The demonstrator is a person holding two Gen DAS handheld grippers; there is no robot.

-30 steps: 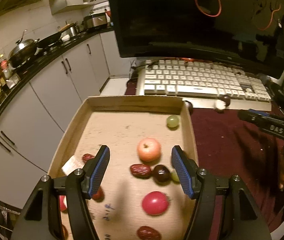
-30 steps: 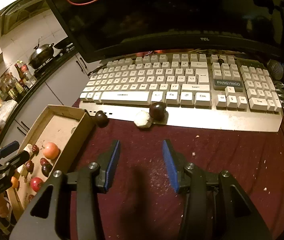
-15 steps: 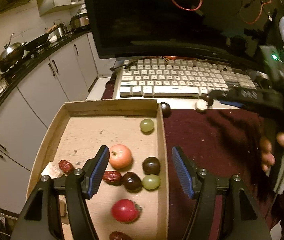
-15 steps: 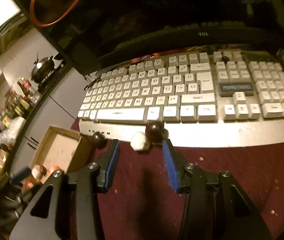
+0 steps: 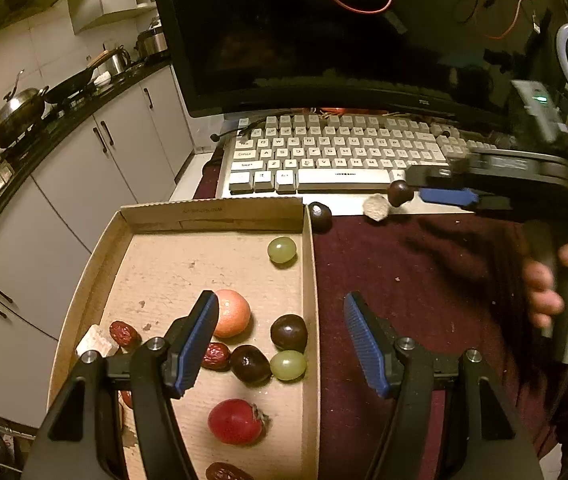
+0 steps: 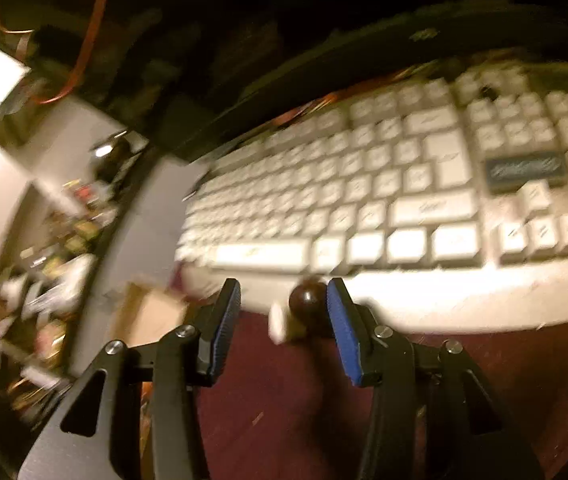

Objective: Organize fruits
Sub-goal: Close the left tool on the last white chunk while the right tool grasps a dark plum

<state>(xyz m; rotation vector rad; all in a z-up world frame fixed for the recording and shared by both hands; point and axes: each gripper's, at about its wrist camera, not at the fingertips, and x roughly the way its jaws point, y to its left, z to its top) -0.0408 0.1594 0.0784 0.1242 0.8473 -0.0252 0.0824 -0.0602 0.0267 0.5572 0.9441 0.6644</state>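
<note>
A cardboard tray [image 5: 308,280] holds several fruits: a green grape [image 5: 282,250], an orange-pink fruit [image 5: 231,319], dark round fruits, red dates and a red fruit [image 5: 234,421]. My left gripper [image 5: 280,340] is open and empty above the tray's right wall. At the keyboard's front edge lie a dark round fruit [image 5: 400,193], a pale lump [image 5: 376,208] and another dark fruit [image 5: 319,214]. My right gripper [image 6: 284,312] is open, with the dark fruit [image 6: 308,300] and the pale lump [image 6: 278,322] between its fingers; this view is blurred.
A white keyboard [image 5: 336,152] lies under a black monitor [image 5: 324,40] at the back. A dark red cloth [image 5: 424,280] covers the table right of the tray. White kitchen cabinets [image 5: 84,168] and a counter with pots stand to the left.
My right gripper has moved forward to the keyboard's edge, so the dark fruit now sits between its fingers. My left gripper has shifted right, over the tray's right wall.
</note>
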